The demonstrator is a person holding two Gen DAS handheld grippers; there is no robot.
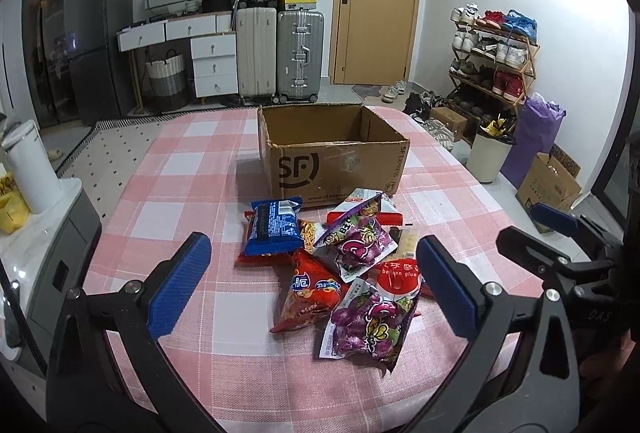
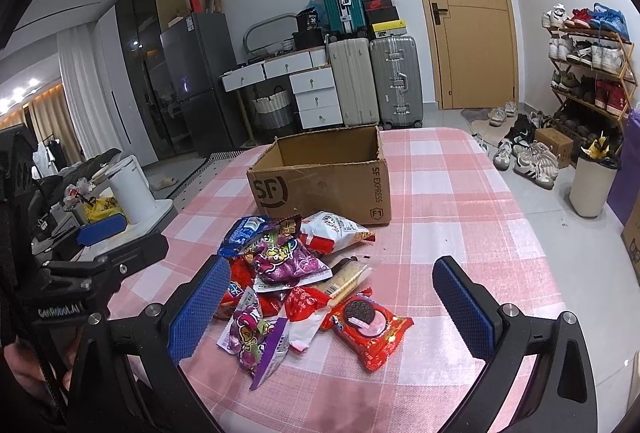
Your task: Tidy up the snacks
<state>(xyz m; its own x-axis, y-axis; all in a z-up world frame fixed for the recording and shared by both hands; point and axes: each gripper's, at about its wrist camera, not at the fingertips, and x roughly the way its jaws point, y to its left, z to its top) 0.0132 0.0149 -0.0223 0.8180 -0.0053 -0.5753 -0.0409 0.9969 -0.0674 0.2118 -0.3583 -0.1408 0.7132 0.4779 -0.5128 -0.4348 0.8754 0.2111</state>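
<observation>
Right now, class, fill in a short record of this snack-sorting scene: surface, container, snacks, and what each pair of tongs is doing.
surface: table with a pink checked cloth
container: open cardboard box, no snacks visible inside
snacks: loose pile in front of the box, including a blue packet, a purple sweets bag and a red biscuit packet
left tongs: open, above the pile, holding nothing
right tongs: open, above the pile, holding nothing
progress: nothing visibly packed yet
</observation>
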